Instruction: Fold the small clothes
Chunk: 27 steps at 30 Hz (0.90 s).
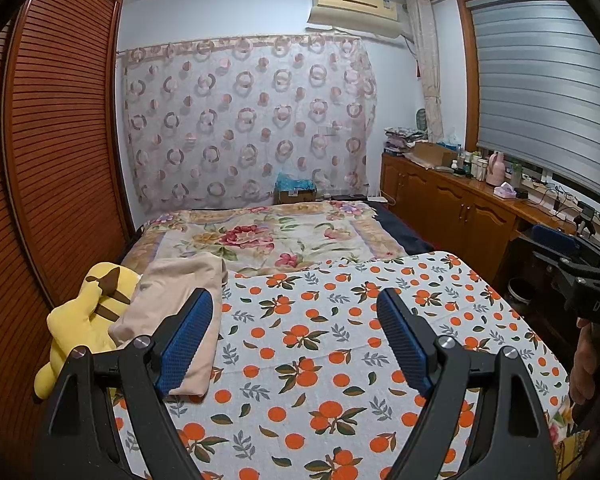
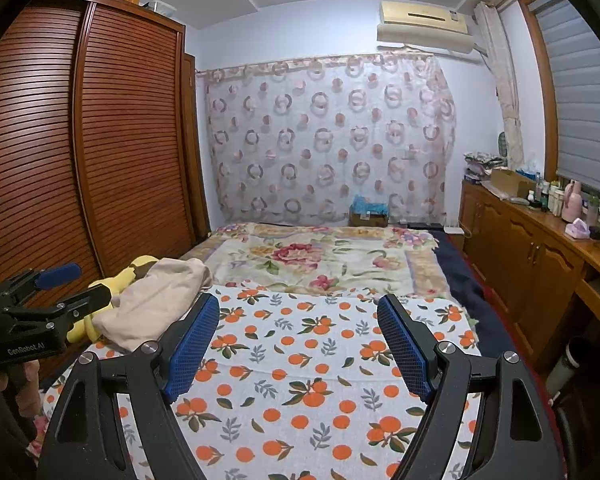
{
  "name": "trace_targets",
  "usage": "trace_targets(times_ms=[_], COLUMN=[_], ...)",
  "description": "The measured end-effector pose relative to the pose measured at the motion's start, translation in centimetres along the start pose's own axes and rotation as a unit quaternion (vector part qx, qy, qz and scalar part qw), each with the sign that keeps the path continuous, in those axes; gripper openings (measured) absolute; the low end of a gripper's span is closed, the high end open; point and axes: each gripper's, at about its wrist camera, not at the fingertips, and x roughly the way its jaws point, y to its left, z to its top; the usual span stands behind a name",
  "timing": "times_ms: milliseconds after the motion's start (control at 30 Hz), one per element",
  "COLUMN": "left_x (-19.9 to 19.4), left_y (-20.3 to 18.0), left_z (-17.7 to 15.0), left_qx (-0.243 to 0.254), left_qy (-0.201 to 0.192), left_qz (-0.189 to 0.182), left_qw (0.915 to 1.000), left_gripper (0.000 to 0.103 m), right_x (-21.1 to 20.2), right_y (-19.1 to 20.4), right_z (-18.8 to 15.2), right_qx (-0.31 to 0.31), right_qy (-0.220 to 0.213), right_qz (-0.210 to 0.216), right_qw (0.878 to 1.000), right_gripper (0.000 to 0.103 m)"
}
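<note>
Blue ribbed pads line both tools, and each tool stands spread wide with nothing between its fingers. The left tool hangs above the near part of the orange-print cloth. The right tool hangs above the same cloth, further right. Neither tool touches fabric.

Status of the work area:
- The orange-print cloth covers the near end of the bed and lies flat. No garment rests on its open middle.
- The beige garment lies at the left edge of the cloth, just beside the left finger of the left tool. It is the only small piece of clothing in view. In the left wrist view it lies long and fairly flat; in the right wrist view its far end is bunched. Whether it is already folded cannot be told.
- A yellow plush toy lies touching the garment on its left side.
- The floral blanket covers the far part of the bed.
- A stack of folded fabrics sits on the far end of the wooden worktop at right.

Judgement: no fold is under way. The garment is likely the next item to grasp and spread on the cloth.
</note>
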Motion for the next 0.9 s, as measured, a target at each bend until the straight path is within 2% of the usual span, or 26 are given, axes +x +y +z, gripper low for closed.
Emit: trace_targets(times_ms=[900], left_x=[-0.4], left_y=[0.1], left_z=[-0.1], left_qx=[-0.002], left_qy=[-0.002], left_qz=[0.000], left_qw=[1.0000], left_gripper=[0.085], right_x=[-0.5], right_y=[-3.2], right_z=[0.6], right_qx=[-0.004], right_qy=[-0.002], right_qz=[-0.002], right_qw=[1.000], right_gripper=[0.083])
